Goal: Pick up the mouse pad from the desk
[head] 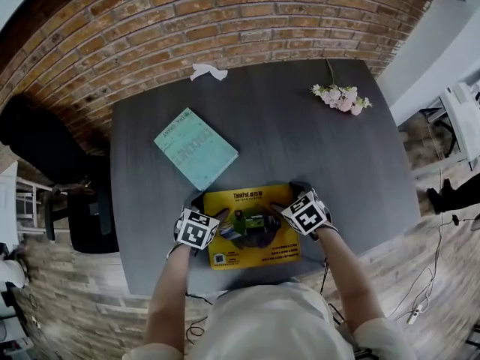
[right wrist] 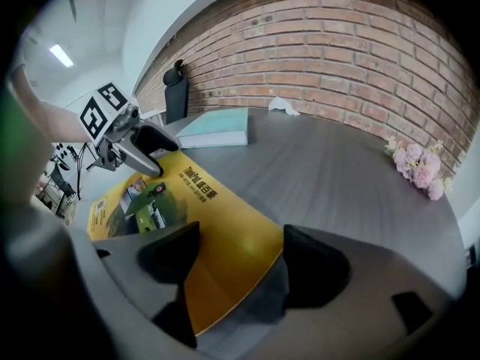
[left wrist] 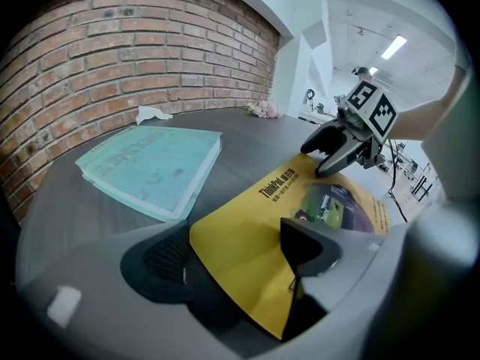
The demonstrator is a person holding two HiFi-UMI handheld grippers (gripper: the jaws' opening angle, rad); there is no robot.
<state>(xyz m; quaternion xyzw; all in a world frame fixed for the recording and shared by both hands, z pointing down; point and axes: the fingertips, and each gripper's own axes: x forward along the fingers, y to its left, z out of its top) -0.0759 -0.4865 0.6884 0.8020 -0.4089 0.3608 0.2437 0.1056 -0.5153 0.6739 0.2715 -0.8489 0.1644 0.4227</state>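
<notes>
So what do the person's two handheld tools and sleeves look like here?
The left tool and right tool match: grey moulded bodies, dark wedge-shaped pads, each topped by a white cube with black square markers. The person wears a pale short-sleeved top; the forearms are bare.

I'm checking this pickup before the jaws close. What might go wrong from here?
1. The pad lies thin and flat on the desk. The open left gripper and right gripper straddle only its far corners, so a jaw may slide over it instead of catching it.
2. Gripped at two corners alone, it may sag or slip out.
3. The book sits close to the left gripper and could get bumped.
</notes>
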